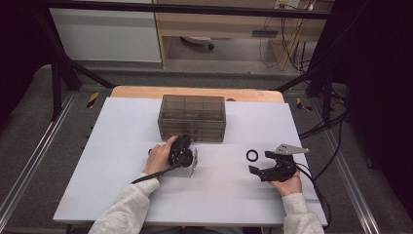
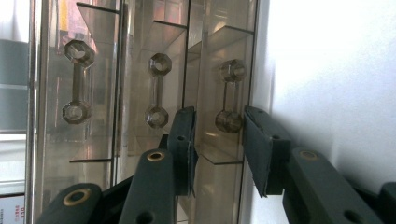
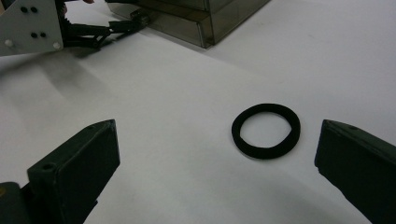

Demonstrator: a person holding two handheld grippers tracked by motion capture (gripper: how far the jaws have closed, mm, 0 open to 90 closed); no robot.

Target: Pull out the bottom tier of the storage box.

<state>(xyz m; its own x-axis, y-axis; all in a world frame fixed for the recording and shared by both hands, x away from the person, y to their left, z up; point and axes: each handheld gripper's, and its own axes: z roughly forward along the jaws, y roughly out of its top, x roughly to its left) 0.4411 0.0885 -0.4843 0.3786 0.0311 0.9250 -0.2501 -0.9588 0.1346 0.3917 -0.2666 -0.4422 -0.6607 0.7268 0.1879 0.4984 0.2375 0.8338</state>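
Drawers matter most here: our left gripper (image 2: pixel 218 140) is turned on its side against the front of the smoky plastic drawer cabinet (image 1: pixel 192 117), its fingers (image 2: pixel 184 140) parted around one end knob of a dumbbell-shaped drawer handle (image 2: pixel 229 95), not pressing it as far as we can tell. That handle's long axis runs across the gap between the fingers. Right of the cabinet's front, our right gripper (image 3: pixel 217 158) rests spread wide, with the black ring (image 3: pixel 265 130) lying flat on the white tabletop (image 1: pixel 122 146) just ahead. We read no writing on the cabinet.
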